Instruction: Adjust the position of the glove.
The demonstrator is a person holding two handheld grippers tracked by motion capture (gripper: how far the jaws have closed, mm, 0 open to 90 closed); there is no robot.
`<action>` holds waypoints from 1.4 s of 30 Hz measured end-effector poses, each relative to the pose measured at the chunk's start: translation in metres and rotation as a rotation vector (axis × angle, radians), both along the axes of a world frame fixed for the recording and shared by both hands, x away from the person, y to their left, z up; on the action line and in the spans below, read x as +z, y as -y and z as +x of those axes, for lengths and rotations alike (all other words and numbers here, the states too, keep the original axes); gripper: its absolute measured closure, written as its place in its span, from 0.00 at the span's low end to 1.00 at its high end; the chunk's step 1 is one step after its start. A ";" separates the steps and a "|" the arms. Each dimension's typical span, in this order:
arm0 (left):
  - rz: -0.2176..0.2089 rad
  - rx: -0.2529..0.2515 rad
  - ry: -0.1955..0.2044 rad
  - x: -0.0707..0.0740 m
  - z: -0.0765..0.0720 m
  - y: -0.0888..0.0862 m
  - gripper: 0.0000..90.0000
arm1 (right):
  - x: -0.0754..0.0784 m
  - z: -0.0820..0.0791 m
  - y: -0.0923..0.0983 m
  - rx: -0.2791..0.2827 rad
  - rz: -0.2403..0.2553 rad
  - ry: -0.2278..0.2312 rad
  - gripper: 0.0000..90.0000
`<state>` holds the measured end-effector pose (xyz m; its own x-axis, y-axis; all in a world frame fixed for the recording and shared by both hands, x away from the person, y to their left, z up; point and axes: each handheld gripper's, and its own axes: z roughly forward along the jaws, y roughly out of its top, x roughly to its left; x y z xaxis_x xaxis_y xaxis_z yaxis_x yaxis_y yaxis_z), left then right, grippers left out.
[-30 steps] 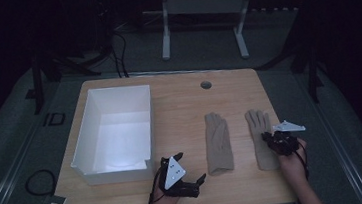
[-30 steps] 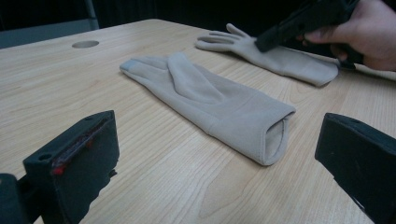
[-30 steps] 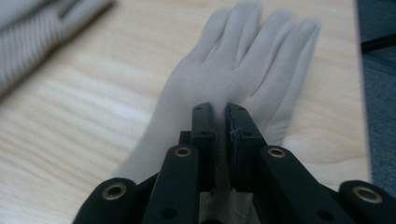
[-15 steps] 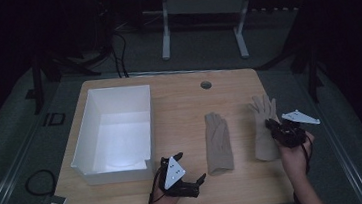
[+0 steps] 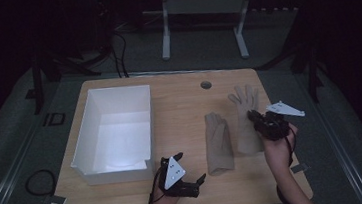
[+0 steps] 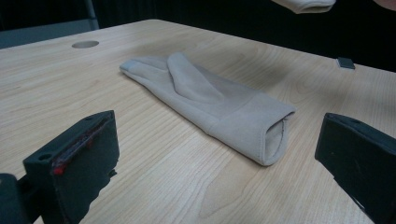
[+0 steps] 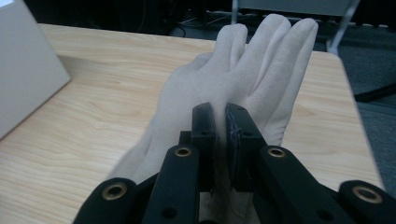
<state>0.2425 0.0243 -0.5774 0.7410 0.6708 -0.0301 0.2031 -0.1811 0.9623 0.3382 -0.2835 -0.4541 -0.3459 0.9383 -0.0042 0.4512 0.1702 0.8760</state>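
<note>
On the wooden table (image 5: 180,112), right of the white box (image 5: 114,133), your right gripper (image 7: 219,116) pinches one beige glove (image 7: 243,74); your left gripper (image 6: 215,154) gapes wide before the other glove (image 6: 210,100).

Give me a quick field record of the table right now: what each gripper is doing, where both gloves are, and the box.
right gripper: shut on the right glove, pinching fabric near its middle, glove lifted off the table
left gripper: open, holding nothing, low over the table's near edge
left glove: flat on the wooden table, cuff towards the left gripper
white box: on the table's left side, open top
</note>
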 end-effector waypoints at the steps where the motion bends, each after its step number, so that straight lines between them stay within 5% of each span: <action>1: 0.001 0.000 0.001 0.000 0.000 0.000 0.00 | 0.000 0.001 -0.006 0.005 -0.004 -0.003 0.92; 13: -0.002 -0.002 0.000 0.000 0.000 0.000 0.00 | -0.027 0.011 -0.053 0.035 0.025 -0.073 0.92; 28: -0.002 -0.005 0.000 0.000 0.000 0.000 0.00 | -0.067 0.010 -0.064 0.030 0.003 -0.178 0.92; 42: 0.000 -0.006 0.001 0.000 0.000 0.000 0.00 | -0.089 0.007 -0.068 0.041 -0.004 -0.224 0.88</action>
